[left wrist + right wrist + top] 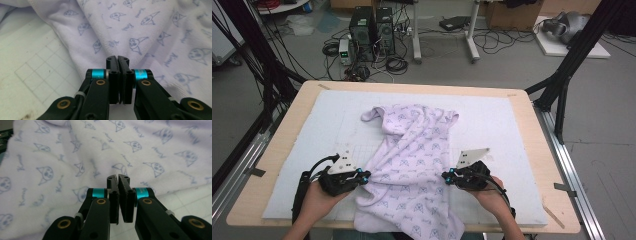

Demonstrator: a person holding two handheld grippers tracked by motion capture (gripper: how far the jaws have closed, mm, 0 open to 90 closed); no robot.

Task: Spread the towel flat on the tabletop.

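The left gripper [117, 58] is pinched tight on the left edge of the lilac printed garment [412, 165]. The right gripper [118, 178] is pinched tight on its right edge. The garment lies between them on the white mat [507, 130], and its bottom hangs over the worktop's [532, 120] near edge.

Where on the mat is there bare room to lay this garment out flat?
The white mat is bare right of the lilac garment and along its far edge, and left of the garment too. The middle near edge is crowded: the left tool and right tool sit against the cloth.
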